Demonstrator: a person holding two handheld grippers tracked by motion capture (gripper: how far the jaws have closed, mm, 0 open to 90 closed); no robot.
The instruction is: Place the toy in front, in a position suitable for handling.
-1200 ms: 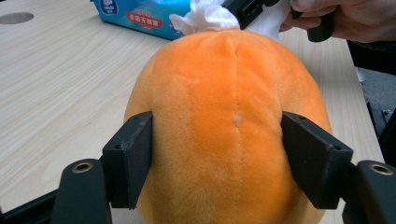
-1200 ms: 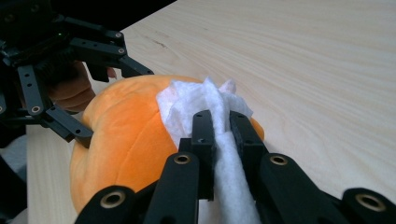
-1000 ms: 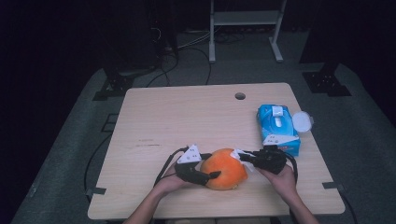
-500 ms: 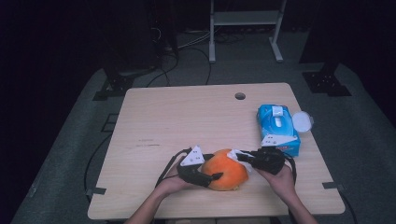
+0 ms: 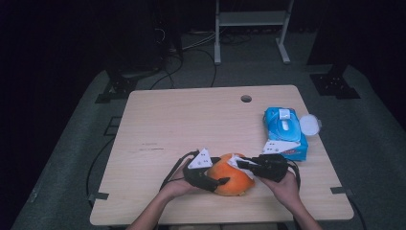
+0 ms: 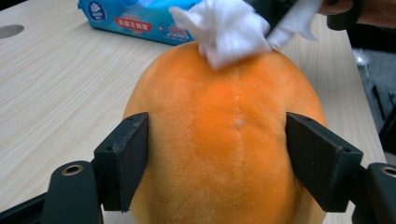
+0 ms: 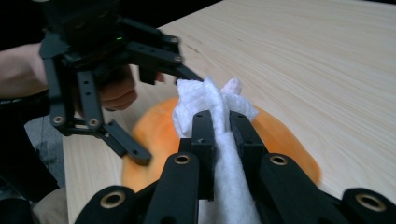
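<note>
Wooden surface [image 5: 191, 120], wipes pack [image 5: 285, 132] at right, lid open.
Left tool [image 6: 217, 163] straddles the plush [image 5: 230, 179], jaws just easing apart; right tool [image 7: 222, 123] clamps a wipe [image 7: 210, 100].

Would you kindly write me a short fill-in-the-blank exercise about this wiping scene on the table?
1. The right gripper is shut on a ____ wipe.
2. The left gripper has its jaws on either side of a plush toy coloured ____.
3. The pack of wipes on the table is ____ in colour.

Missing words: white; orange; blue
</note>
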